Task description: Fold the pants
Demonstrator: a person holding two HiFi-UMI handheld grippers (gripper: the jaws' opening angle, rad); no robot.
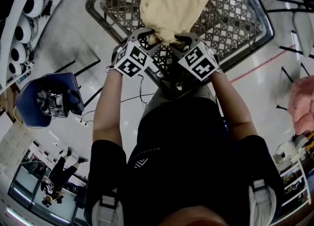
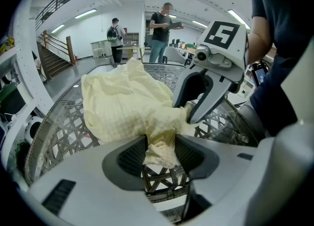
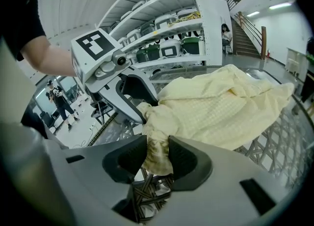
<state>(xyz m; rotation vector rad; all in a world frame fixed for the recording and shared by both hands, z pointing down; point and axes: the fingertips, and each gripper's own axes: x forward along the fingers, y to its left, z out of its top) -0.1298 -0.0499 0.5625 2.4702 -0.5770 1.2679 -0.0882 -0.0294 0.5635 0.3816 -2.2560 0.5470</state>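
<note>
Person's black shirt point(image 1: 186, 161) fills the bottom of the head view, both bare forearms reaching forward to the lattice table point(image 1: 235, 18). Pale yellow pants point(image 1: 174, 1) lie in a rumpled heap on the table top, with the near end hanging toward the table's near rim.

Left gripper point(image 1: 147, 36) is clenched on a bunched bit of that near end; in its own view the cloth sits squeezed between both dark pads point(image 2: 130, 156). Right gripper point(image 1: 179, 41) is likewise clamped on a wad of the same edge just beside it, with fabric pressed by both pads in the right gripper view. The two grips sit close together, almost touching.

Likely reason: pinching one end at two points lets the person lift and pull the pants flat before folding. The grips probably need to be spread wider to tension the edge. Fold itself not yet started, garment still crumpled.

Writing: faint grey print on the shirt chest, too small to read. Marker cubes point(image 1: 130, 63) carry only black-and-white square patterns, no letters. No tag or brand visible on the pants
</note>
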